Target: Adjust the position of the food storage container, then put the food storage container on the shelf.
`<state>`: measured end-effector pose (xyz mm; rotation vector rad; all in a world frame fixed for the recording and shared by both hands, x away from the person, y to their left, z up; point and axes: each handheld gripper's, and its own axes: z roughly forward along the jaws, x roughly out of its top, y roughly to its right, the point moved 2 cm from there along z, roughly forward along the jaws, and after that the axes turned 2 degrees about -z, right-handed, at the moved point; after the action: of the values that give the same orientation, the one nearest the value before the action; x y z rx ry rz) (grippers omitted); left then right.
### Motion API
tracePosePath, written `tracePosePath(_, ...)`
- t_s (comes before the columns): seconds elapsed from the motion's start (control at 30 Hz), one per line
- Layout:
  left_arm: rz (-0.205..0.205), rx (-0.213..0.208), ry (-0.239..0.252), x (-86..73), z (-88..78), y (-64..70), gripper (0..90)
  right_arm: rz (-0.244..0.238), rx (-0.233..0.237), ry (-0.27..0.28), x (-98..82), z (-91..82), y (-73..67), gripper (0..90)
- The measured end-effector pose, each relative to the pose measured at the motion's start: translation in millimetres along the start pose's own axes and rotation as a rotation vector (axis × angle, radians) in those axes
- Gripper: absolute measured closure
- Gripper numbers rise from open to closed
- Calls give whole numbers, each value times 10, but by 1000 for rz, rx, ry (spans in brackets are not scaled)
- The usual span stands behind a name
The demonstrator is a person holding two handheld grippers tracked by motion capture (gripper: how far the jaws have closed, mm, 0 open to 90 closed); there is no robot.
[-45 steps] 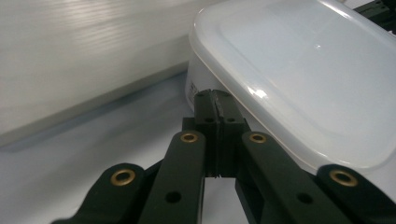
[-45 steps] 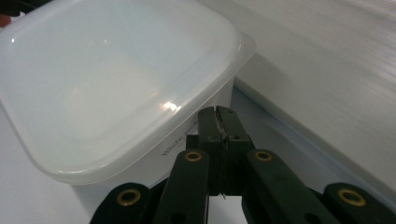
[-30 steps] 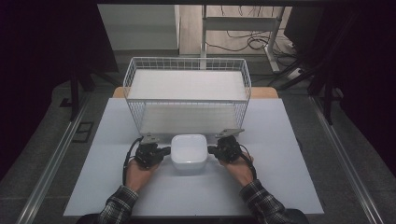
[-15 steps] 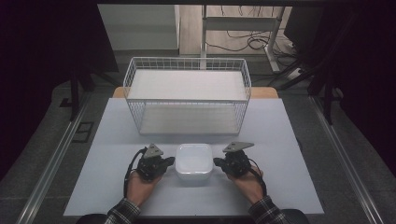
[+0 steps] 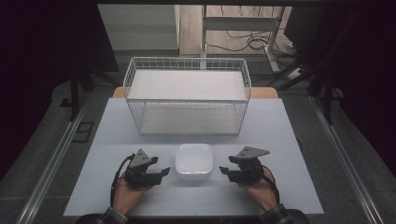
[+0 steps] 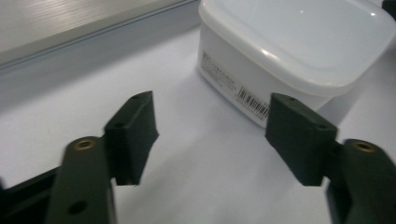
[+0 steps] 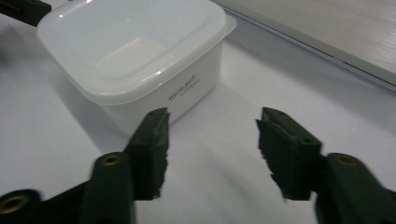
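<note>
White lidded container [image 5: 194,161] sits free near the table's [image 5: 289,140] front edge, before the wire basket [image 5: 187,95]; left gripper [image 5: 161,172] and right gripper [image 5: 225,170] flank it, jaws just opened, empty, apparently released after placement.

The small print on the label of the white tub [image 6: 299,51] is too blurred to read, and that tub's far corner runs off the frame. Behind the tub, the person's sleeves [image 5: 109,217] are cut off.
</note>
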<state>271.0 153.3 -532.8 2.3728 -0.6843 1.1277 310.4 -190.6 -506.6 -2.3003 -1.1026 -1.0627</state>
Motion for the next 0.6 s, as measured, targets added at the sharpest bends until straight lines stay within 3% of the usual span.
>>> tracePosePath(0.1, -9, -7, 10, -19, -16, -32, 230, -1, -3, -2, -14, 17, 6, 319)
tracePosePath(0.13, -14, -7, 14, -22, -18, -48, 198, 3, 5, 0, -21, 31, 13, 257)
tracePosePath(0.33, -16, -11, 25, -30, -7, -66, 114, 12, 13, 13, -27, 45, 29, 180)
tracePosePath(0.6, 28, -5, 31, -44, 16, -66, 99, 26, 18, 27, -30, 46, 46, 104)
